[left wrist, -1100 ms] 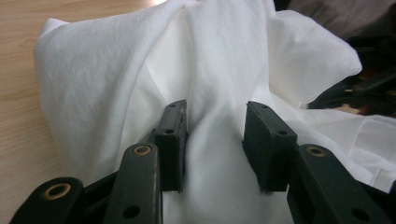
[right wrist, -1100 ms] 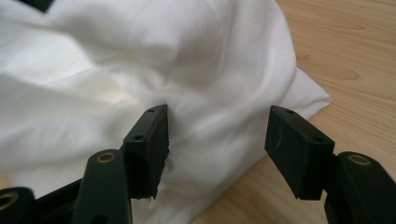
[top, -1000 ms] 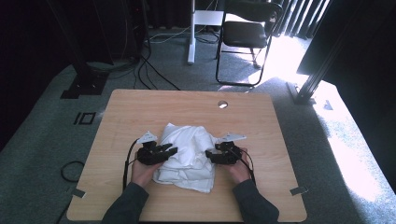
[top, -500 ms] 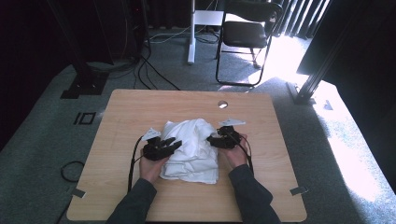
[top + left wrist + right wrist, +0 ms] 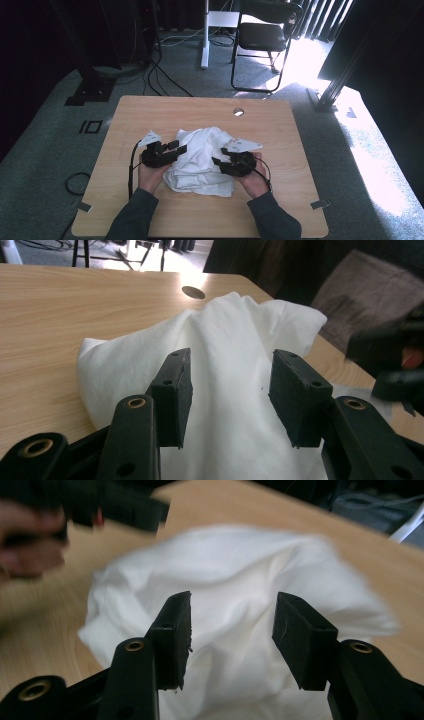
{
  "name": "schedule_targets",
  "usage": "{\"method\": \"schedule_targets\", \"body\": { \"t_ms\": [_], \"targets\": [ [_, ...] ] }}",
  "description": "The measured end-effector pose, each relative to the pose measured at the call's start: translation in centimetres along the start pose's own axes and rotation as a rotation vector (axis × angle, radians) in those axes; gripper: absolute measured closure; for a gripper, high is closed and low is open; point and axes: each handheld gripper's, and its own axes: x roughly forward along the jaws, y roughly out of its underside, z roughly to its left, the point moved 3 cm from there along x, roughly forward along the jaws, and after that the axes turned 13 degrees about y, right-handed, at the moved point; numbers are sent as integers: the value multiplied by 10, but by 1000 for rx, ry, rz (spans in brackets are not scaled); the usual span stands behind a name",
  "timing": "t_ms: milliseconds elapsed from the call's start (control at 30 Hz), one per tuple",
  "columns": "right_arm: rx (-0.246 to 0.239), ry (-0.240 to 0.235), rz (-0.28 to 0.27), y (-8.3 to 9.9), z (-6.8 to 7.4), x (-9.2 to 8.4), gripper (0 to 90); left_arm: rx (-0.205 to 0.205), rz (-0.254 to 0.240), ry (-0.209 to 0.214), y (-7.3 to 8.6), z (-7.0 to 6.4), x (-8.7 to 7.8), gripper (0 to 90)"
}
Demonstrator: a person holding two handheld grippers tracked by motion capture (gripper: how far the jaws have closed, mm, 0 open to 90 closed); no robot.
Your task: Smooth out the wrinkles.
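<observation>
A crumpled white cloth [image 5: 202, 162] lies in a heap in the middle of the wooden table [image 5: 150, 112]. My left gripper [image 5: 178, 148] hovers at its left edge, pointing right over it. Its jaws have just been opening and stand apart in the left gripper view [image 5: 230, 372], with the cloth [image 5: 235, 315] beneath them and not pinched. My right gripper [image 5: 219, 156] is at the cloth's right side, pointing left. Its jaws [image 5: 232, 615] have just been closing but stay apart above the cloth [image 5: 225, 560], gripping nothing.
A round cable hole [image 5: 238, 111] sits near the table's far edge. Beyond the table stand a black chair [image 5: 262, 37] and a white post [image 5: 205, 35], with cables on the floor. A dark frame leg [image 5: 330, 97] stands at the right.
Both hands have lifted a little at the cloth's sides. The cloth has gone from a flatter pile to a higher, bunched heap.
</observation>
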Motion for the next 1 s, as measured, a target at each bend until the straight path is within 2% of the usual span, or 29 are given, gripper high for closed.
{"method": "schedule_targets", "body": {
  "t_ms": [33,67,100,133,167,200,367,467,567,600,633,667,733,800,867,967,1000],
  "targets": [
    [-10,-7,30,4,4,5,508,-2,7,2,1,0,1,526],
    [-32,19,62,9,6,10,578,-5,13,2,2,0,2,526],
    [-57,53,88,13,7,13,700,0,24,6,3,-1,3,526],
    [-62,60,99,17,7,13,788,2,34,8,4,-2,5,526],
    [-47,71,90,19,7,11,850,7,43,9,6,-3,7,526],
    [-36,84,72,20,6,6,861,8,51,13,7,-3,9,526],
    [59,124,-38,25,-8,-32,857,3,71,12,12,-3,16,525],
    [104,114,-27,39,-14,-46,823,9,93,8,15,-4,19,526],
    [116,121,40,56,-19,-51,760,7,105,9,18,-4,22,526],
    [116,121,40,56,-19,-51,760,7,105,9,18,-4,22,526],
    [119,133,42,59,-22,-53,712,6,100,13,18,-5,23,526],
    [150,138,3,57,-28,-57,612,7,101,13,18,-5,22,527],
    [175,130,-44,46,-32,-58,581,10,102,14,18,-6,24,527],
    [143,132,-53,33,-30,-50,574,9,105,15,18,-6,25,527],
    [122,121,-37,19,-26,-30,571,8,102,17,19,-7,26,527],
    [105,127,26,7,-22,9,566,6,109,21,20,-7,28,527],
    [112,112,68,6,-22,22,570,6,108,22,21,-7,28,527]
  ]
}}
